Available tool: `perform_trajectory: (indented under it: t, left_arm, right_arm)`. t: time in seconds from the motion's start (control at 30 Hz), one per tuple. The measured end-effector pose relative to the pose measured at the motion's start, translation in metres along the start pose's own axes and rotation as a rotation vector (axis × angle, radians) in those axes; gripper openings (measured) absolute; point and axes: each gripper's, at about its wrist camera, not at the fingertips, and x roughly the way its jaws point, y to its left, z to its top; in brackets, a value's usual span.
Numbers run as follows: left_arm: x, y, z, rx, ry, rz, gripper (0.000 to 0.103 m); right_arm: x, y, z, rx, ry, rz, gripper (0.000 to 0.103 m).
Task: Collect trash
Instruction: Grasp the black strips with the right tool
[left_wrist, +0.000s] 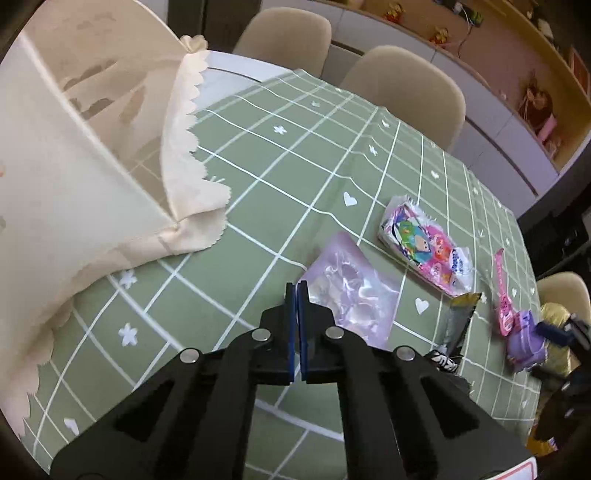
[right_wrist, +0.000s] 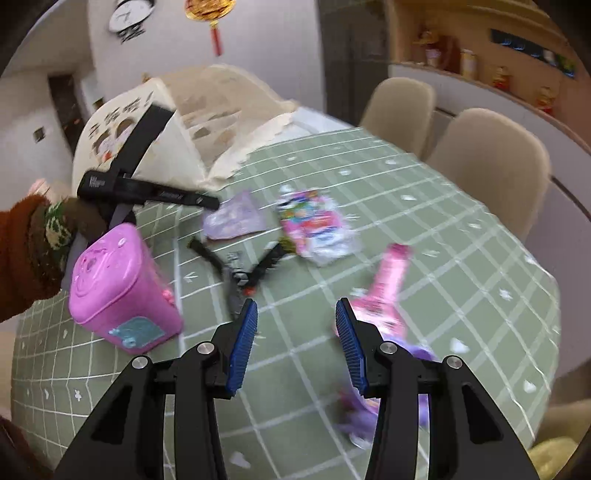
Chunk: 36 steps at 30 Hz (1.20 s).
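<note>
On the table (left_wrist: 229, 155), your paper bag (left_wrist: 92, 158) stands at ten o'clock. The pouch (left_wrist: 351, 291) lies at twelve, just beyond your left gripper (left_wrist: 297, 286); the printed wrapper (left_wrist: 424, 247) lies at one o'clock beside it, and the toy guitar (left_wrist: 504, 299) at three.

Pink toy (right_wrist: 384, 295) blurred, perhaps guitar-shaped

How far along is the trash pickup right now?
Nothing looks collected yet. The left claw is shut at the corner of the lilac pouch; whether it pinches it is unclear. The right claw is open beside the pink toy guitar. The colourful wrapper and dark wrapper still lie on the tablecloth.
</note>
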Motion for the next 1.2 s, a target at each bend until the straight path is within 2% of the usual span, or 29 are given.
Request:
perform_trajectory:
  t: [0.1,0.3,0.37,0.47,0.53,0.57,0.6,0.63,0.7,0.8,1.0,1.2]
  left_arm:
    - [-0.015,0.009,-0.008,-0.026,-0.021,0.007,0.001]
    - [-0.06,0.045,-0.044,-0.142,-0.051,0.005,0.001]
    - [-0.076,0.056,-0.059,-0.184,-0.066,-0.001,0.001]
    - [-0.091,0.062,-0.075,-0.195,-0.073,0.016,0.001]
    - [-0.093,0.063,-0.084,-0.203,-0.063,0.002,0.001]
    - [-0.095,0.063,-0.088,-0.206,-0.06,-0.005,0.001]
    - [-0.094,0.063,-0.091,-0.209,-0.056,-0.011,0.005]
    - [-0.094,0.062,-0.096,-0.211,-0.051,-0.014,0.007]
    - [-0.094,0.06,-0.099,-0.215,-0.05,-0.021,0.023]
    - [-0.093,0.055,-0.1,-0.213,-0.055,-0.014,0.03]
    - [-0.086,0.048,-0.098,-0.208,-0.044,0.052,0.035]
    - [-0.087,0.047,-0.101,-0.228,-0.061,0.063,0.037]
  right_arm:
    - [0.024,0.015,0.006,-0.054,0.051,0.042,0.042]
    - [0.07,0.031,0.014,-0.101,0.128,0.065,0.042]
    - [0.08,0.032,0.018,-0.096,0.142,0.07,0.042]
    - [0.091,0.034,0.024,-0.102,0.147,0.074,0.042]
    - [0.096,0.035,0.027,-0.105,0.148,0.078,0.042]
    - [0.098,0.035,0.029,-0.103,0.147,0.085,0.041]
    - [0.099,0.034,0.031,-0.101,0.147,0.09,0.034]
    - [0.101,0.034,0.032,-0.1,0.15,0.094,0.029]
    - [0.101,0.032,0.035,-0.094,0.154,0.101,0.019]
    - [0.096,0.029,0.036,-0.077,0.143,0.082,0.017]
    - [0.078,0.017,0.034,-0.024,0.119,0.067,0.017]
    - [0.057,0.009,0.031,0.007,0.09,0.055,0.017]
